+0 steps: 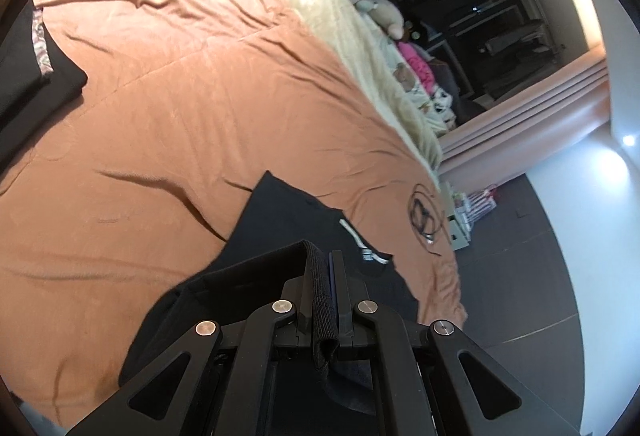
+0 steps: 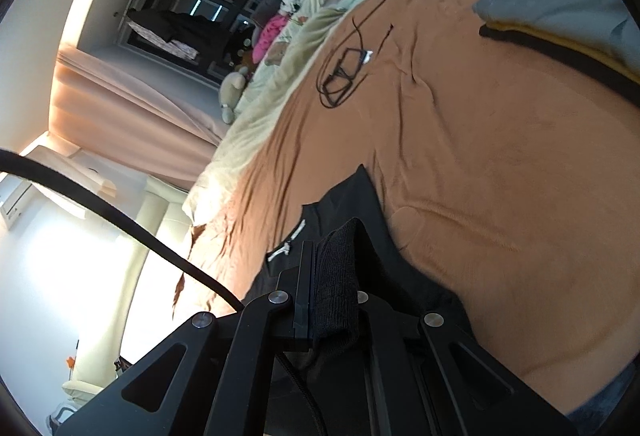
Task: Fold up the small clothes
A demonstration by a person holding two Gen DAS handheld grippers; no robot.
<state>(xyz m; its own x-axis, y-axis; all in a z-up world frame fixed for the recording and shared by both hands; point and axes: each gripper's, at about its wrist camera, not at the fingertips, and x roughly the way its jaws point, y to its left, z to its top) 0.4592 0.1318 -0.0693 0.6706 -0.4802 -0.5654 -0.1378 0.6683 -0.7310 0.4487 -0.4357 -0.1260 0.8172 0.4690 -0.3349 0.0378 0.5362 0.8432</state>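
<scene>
Left tool (image 1: 324, 276) and right tool (image 2: 332, 256) each pinch the ribbed hem of a black cotton garment (image 1: 288, 211) over the orange bedspread (image 1: 180, 95); its near part is hidden beneath them.

Two wrist cameras, both close over the bed

My left view sat behind its gripper (image 1: 325, 276), looking down across the orange bedspread (image 1: 180, 95) toward the dark window (image 1: 480, 35). My right view looked along its gripper (image 2: 332, 268) at the same bedspread, rolled sideways. Both shared the black garment (image 1: 288, 211), the glasses (image 1: 424, 213) and the window.
</scene>
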